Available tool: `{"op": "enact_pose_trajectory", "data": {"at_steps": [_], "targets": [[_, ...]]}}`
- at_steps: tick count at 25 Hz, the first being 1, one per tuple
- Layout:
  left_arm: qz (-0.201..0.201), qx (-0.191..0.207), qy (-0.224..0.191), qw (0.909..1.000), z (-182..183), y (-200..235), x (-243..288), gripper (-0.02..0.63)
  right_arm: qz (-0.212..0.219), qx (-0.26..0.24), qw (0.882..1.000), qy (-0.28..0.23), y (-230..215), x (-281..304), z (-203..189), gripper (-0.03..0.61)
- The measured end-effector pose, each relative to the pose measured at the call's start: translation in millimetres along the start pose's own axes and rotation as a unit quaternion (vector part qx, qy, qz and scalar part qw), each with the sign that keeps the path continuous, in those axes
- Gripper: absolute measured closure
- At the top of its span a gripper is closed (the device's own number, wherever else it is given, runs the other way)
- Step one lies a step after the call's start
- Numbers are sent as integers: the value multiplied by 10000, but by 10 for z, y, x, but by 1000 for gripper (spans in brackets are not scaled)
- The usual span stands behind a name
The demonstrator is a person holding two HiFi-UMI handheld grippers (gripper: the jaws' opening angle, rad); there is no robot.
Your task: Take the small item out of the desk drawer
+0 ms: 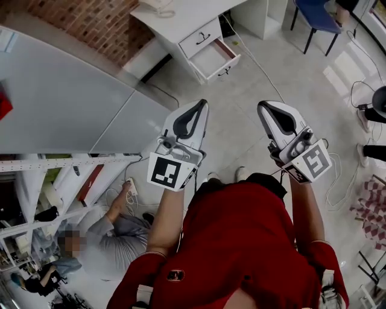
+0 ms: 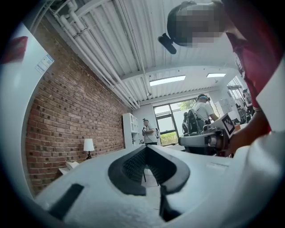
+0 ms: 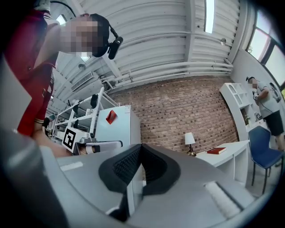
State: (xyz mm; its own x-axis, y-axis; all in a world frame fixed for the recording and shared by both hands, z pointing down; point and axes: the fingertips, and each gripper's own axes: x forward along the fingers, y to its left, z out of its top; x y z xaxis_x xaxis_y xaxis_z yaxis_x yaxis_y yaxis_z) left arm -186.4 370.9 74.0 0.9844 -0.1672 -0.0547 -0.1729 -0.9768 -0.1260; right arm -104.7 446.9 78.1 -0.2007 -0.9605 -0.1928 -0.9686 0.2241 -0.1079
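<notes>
The left gripper (image 1: pixel 201 104) and the right gripper (image 1: pixel 263 107) hung well apart from the white desk (image 1: pixel 181 17), each with its jaws pressed together on nothing. The desk's lower drawer (image 1: pixel 224 65) stood open. The small item in it was too small to make out.

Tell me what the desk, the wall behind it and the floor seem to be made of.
Desk: likely painted or laminated board, with smooth, flat matte white faces. Wall: bare red brick, mortar lines visible. Floor: probably polished tile or concrete, pale grey with soft reflections.
</notes>
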Motion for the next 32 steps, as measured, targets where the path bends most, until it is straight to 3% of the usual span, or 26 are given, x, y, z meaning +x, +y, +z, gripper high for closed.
{"op": "enact_pose_trajectory", "data": {"at_steps": [6,13,19,23,32], "targets": [[336,-79,133,9993,-134,38,187,614,290,188,9994,40,-337,-10,-62,566],[470,-108,266,9985,-444,301,342,614,373,-114,9983,433,-685,268,-334,566],[652,-161,140,9976,-651,879,655,614,537,-120,9973,483,-946,800,-476,566],[720,-324,38,9969,-805,1272,1048,614,552,-345,9943,845,-1325,1225,-660,566],[489,-396,369,9973,-1539,2167,1717,614,898,-449,9811,1654,-2188,2342,-1353,566]]}}
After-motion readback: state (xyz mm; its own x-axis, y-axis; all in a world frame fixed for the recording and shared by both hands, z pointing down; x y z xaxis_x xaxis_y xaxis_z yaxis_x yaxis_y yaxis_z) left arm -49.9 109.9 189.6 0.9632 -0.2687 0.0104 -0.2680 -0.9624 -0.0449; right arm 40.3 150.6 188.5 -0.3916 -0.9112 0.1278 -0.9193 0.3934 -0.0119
